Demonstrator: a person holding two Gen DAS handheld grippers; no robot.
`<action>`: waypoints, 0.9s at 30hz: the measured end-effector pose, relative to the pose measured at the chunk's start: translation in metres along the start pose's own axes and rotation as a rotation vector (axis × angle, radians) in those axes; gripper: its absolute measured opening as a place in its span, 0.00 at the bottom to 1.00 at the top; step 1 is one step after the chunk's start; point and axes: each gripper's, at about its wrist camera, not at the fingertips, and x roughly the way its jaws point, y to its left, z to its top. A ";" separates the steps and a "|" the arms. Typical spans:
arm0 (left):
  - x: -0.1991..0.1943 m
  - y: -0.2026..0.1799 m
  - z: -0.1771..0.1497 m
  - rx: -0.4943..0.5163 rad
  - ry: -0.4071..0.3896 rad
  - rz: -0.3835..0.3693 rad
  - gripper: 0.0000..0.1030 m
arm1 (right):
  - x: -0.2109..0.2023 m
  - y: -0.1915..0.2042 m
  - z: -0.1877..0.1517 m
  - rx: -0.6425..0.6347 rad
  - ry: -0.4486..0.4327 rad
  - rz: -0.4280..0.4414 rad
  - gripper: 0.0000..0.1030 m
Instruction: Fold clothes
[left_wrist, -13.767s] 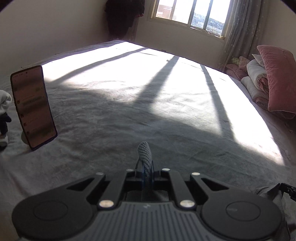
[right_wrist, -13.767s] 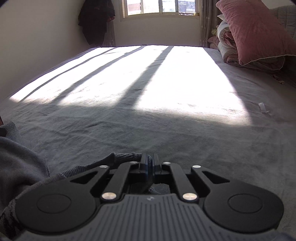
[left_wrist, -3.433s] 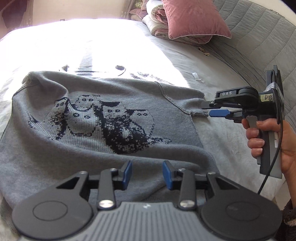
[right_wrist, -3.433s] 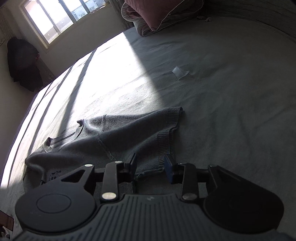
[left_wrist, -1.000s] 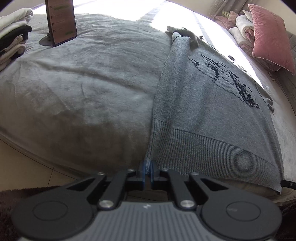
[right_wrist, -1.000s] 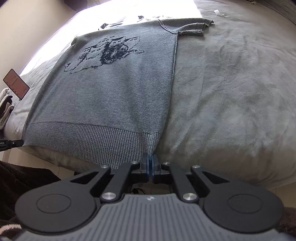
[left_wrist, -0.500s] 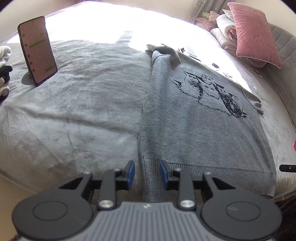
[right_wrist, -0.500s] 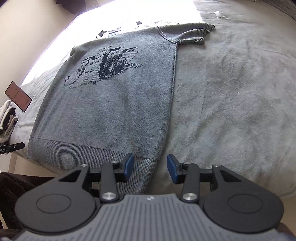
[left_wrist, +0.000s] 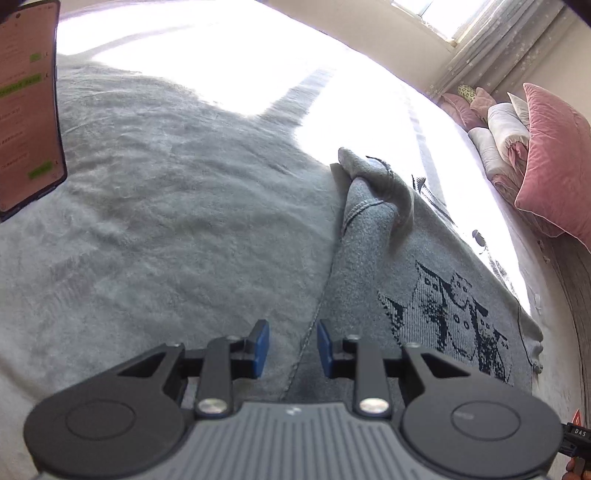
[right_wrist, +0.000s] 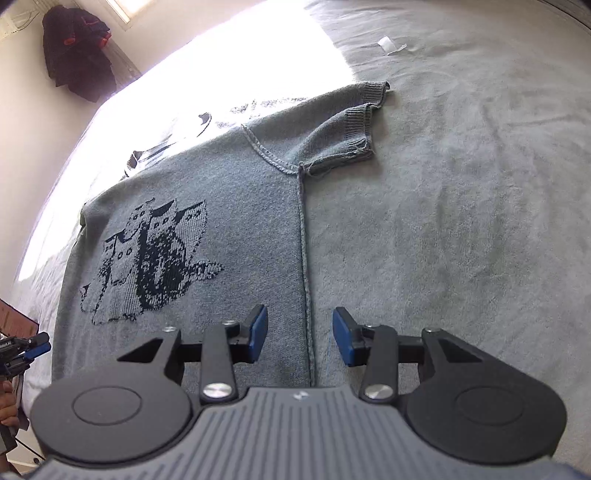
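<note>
Sweater: spread flat, print up, on bed. Left gripper and right gripper: part open, empty, straddling its side seams. Step: laid out; next, sleeves folded inward.

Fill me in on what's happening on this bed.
A person with a handheld gripper in each hand is folding a grey knitted sweater with a dark cat motif, spread flat on the grey bedspread. The left gripper hangs open over the sweater's one side seam, the right gripper open over the other; neither holds anything. One short sleeve lies flat, the other sleeve is bunched. A phone stands propped at the bed's edge.
</note>
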 end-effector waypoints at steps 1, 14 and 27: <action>0.008 0.000 0.004 -0.013 -0.001 -0.014 0.26 | 0.004 -0.003 0.002 0.017 -0.012 0.018 0.42; 0.088 0.015 0.022 -0.366 0.036 -0.395 0.17 | 0.035 -0.033 0.035 0.222 -0.154 0.191 0.42; 0.067 -0.015 0.028 -0.339 -0.205 -0.336 0.02 | 0.038 -0.027 0.048 0.233 -0.344 0.101 0.06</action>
